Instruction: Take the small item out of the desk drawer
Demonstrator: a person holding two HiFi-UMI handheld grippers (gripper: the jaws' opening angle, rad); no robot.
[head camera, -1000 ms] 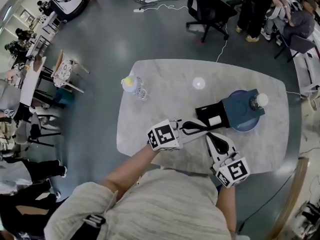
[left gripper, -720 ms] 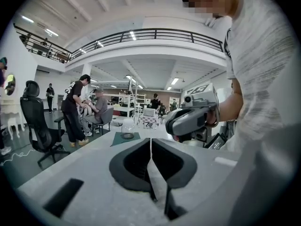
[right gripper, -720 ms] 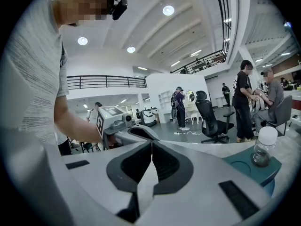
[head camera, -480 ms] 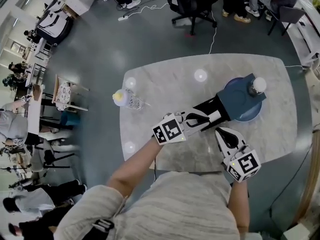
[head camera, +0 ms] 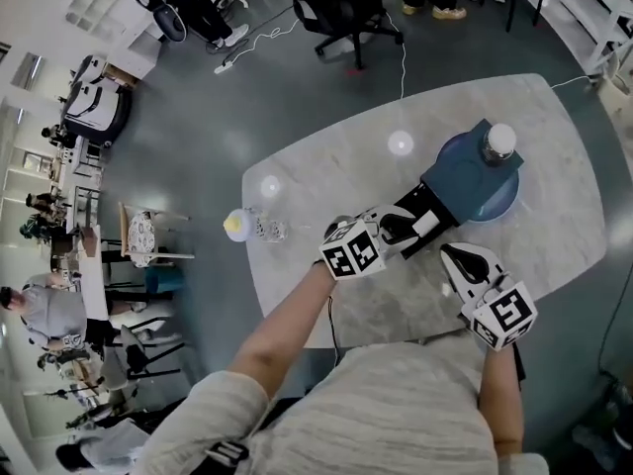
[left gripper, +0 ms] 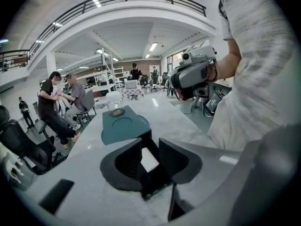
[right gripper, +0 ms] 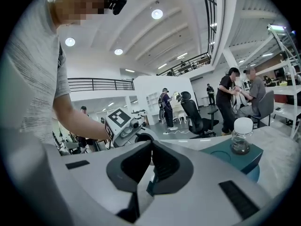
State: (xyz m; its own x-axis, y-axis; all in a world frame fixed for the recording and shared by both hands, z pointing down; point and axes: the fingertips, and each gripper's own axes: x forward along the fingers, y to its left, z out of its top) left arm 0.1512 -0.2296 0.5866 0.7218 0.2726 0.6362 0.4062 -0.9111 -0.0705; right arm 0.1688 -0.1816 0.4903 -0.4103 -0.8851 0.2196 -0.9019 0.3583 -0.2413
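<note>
Head view: a teal box [head camera: 465, 181] sits on a marble table [head camera: 326, 156], with a bottle [head camera: 499, 141] on top of it. A black drawer [head camera: 413, 206] juts out of the box toward me, and a small white item [head camera: 426, 225] lies in it. My left gripper [head camera: 394, 228] is at the drawer's outer end. My right gripper [head camera: 457, 263] rests on the table just beside the box.

Left gripper view: the jaws are opening and straddle the drawer [left gripper: 155, 180]. The item [left gripper: 149, 159] lies flat between them, and the pads are not pressing on it. I think closing from here could pinch the drawer walls instead, or skid the flat item away.

Right gripper view: the jaws are closed with nothing between them, and the box [right gripper: 235, 157] is off to their side. Nothing braces the box, so a push from my left gripper could shove the drawer back in or jolt the bottle [right gripper: 242, 135].
</note>
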